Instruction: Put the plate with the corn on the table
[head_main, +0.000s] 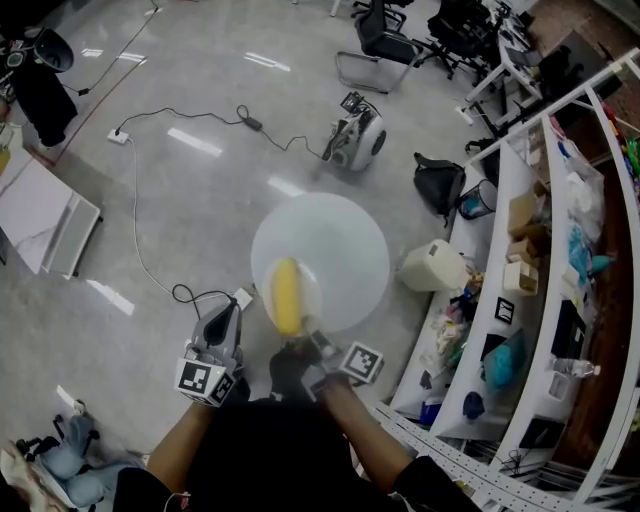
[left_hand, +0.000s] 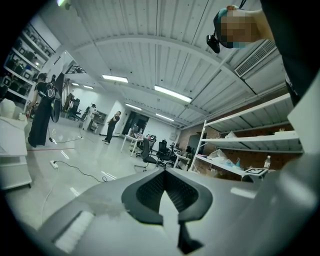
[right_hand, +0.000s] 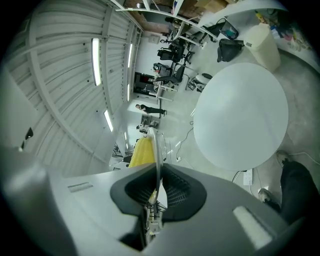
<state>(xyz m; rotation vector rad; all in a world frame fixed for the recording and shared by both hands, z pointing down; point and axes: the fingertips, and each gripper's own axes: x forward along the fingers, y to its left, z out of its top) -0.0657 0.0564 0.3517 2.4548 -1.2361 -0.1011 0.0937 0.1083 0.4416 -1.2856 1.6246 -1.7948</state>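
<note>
A yellow corn cob (head_main: 287, 295) lies on a small pale plate (head_main: 306, 288), and my right gripper (head_main: 312, 345) is shut on the plate's near rim. The plate hangs over the near edge of a round white table (head_main: 345, 235). In the right gripper view the plate (right_hand: 156, 142) shows edge-on between the pads, with the corn (right_hand: 141, 151) to its left and the table top (right_hand: 240, 115) to the right. My right gripper (right_hand: 157, 170) pinches that rim. My left gripper (head_main: 221, 320) is off to the left of the table over the floor. In its own view the left gripper (left_hand: 162, 172) is shut on nothing.
Metal shelves (head_main: 560, 300) full of boxes and bottles run along the right. A white canister (head_main: 432, 266) and a black bag (head_main: 438, 182) sit on the floor between table and shelves. A small wheeled machine (head_main: 358, 138), floor cables (head_main: 180, 115) and office chairs (head_main: 385, 40) lie beyond.
</note>
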